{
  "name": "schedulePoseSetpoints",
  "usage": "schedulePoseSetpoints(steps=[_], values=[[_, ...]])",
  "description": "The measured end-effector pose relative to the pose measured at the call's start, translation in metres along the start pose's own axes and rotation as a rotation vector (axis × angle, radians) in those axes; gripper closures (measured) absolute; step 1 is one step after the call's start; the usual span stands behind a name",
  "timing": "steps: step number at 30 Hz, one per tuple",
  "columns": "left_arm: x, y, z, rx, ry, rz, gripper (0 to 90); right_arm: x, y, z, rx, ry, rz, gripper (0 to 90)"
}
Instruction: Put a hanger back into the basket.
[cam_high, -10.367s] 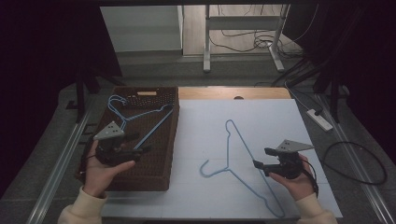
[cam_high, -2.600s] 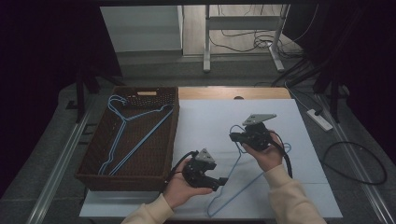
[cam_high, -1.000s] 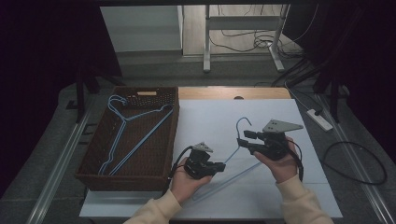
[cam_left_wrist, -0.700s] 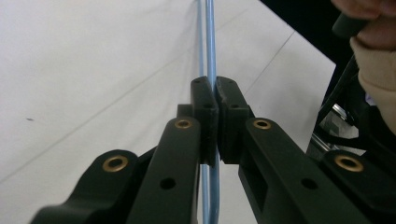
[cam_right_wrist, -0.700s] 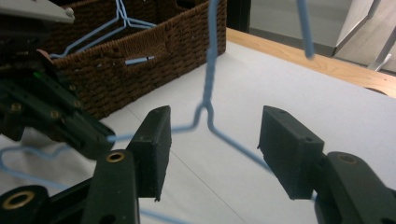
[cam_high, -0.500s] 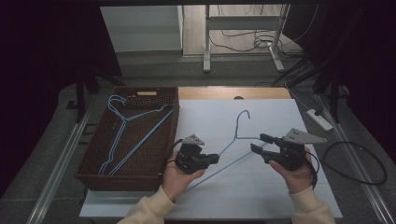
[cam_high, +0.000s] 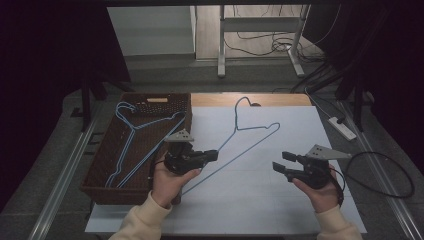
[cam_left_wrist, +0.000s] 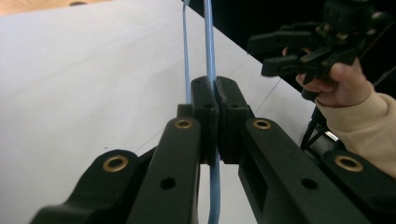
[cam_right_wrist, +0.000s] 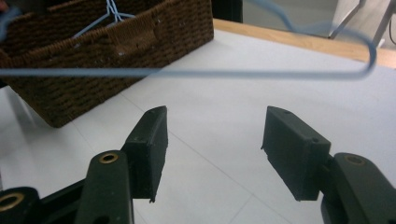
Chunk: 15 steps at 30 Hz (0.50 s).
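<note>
We're looking at the white-topped rectangular table (cam_high: 280, 200) first: it's carrying everything here, with a strip of bare wood showing along its far edge. On its left side the dark brown woven wicker basket (cam_high: 107, 165) is sitting, and a pale blue wire hanger (cam_high: 131, 145) is lying inside it, hook toward the far end. The second pale blue wire coat hanger (cam_high: 245, 135) is hanging over the middle of the sheet, lifted at a slant, hook (cam_high: 242, 102) pointing away from us toward the wooden strip, long bar running down to the near left. The left gripper (cam_high: 210, 155) is clamping that hanger near its lower corner, just right of the basket's side wall; in the left gripper view we're seeing the black jaws pressed fully together with the blue wire (cam_left_wrist: 208, 56) pinched between the pads, a second run of wire passing just beside them. The right gripper (cam_high: 280, 169) is sitting near the table's right side, well apart from the hanger, jaws pointing left toward it. Its jaws have just been opening and are standing wide apart with nothing between them; in the right gripper view the hanger's bar (cam_right_wrist: 187, 73) is crossing blurred beyond the fingertips (cam_right_wrist: 150, 140), not touching them, and the basket (cam_right_wrist: 116, 51) is showing farther off. A cream sleeve (cam_high: 140, 220) is covering the left forearm.
</note>
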<state>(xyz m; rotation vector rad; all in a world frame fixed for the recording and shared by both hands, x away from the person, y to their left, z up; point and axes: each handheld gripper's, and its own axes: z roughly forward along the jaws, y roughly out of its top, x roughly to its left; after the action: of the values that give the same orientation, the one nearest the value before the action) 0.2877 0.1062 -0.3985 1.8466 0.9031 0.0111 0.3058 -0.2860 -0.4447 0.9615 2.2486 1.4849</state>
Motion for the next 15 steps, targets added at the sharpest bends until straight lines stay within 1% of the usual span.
schedulePoseSetpoints(steps=[1, 2, 5, 8, 10, 11, 12, 14, 15], values=[[0.002, 0.0, -0.004, -0.004, 0.002, 0.003, 87.0, -0.001, -0.002, 0.001, 0.008, 0.0, 0.004, 41.0], [0.002, 0.0, -0.004, -0.004, 0.002, 0.003, 87.0, -0.001, -0.004, 0.002, 0.014, -0.001, 0.006, 41.0], [0.008, 0.0, -0.015, -0.019, 0.016, 0.002, 87.0, -0.003, -0.006, 0.004, 0.027, -0.004, 0.008, 40.7], [0.017, -0.001, -0.029, -0.034, 0.042, -0.002, 87.0, -0.004, -0.009, 0.005, 0.032, -0.007, 0.011, 40.4], [0.022, -0.002, -0.036, -0.045, 0.052, -0.011, 87.0, -0.005, -0.011, 0.005, 0.037, -0.01, 0.016, 40.3], [0.022, -0.002, -0.036, -0.045, 0.052, -0.011, 87.0, -0.005, -0.011, 0.005, 0.039, -0.011, 0.018, 40.2], [0.027, -0.003, -0.043, -0.055, 0.059, -0.018, 87.0, -0.006, -0.012, 0.005, 0.041, -0.011, 0.02, 40.1], [0.031, -0.004, -0.05, -0.062, 0.069, -0.023, 87.0, -0.007, -0.014, 0.006, 0.05, -0.016, 0.025, 39.8], [0.031, -0.004, -0.05, -0.062, 0.069, -0.023, 87.1, -0.008, -0.016, 0.006, 0.055, -0.017, 0.026, 39.6]])
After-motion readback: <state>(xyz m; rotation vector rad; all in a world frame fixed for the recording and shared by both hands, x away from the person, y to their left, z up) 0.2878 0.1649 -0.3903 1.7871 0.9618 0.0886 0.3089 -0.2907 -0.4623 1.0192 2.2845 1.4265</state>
